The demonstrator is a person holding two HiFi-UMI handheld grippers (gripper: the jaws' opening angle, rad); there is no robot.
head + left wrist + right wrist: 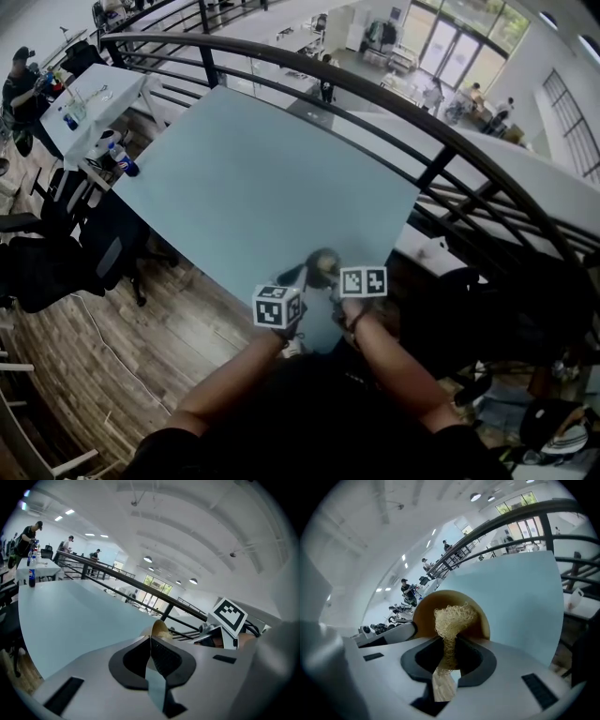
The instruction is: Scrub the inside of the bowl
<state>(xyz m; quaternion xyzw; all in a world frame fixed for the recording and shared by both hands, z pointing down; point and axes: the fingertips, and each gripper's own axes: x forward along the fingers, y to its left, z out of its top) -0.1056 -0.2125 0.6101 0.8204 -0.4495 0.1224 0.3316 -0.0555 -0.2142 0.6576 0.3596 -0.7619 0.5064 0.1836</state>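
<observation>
A brown bowl (323, 265) is held up on its side over the near edge of the light-blue table (244, 169), between my two grippers. My left gripper (302, 277) is shut on the bowl's rim, which shows as a thin tan edge (161, 629) between the closed jaws (151, 641). My right gripper (449, 644) is shut on a pale, stringy scrubber (451, 616). The scrubber's tuft lies against the inside of the bowl (424, 613), near its middle. The left gripper (389, 633) shows at the bowl's left side, and the right gripper's marker cube (229, 613) stands just beyond the bowl.
A black railing (450, 150) curves round the table's far and right sides, with a drop behind it. To the left stand dark office chairs (56, 253) on wooden floor, and a white table (89, 103) with bottles where a person (19, 84) sits.
</observation>
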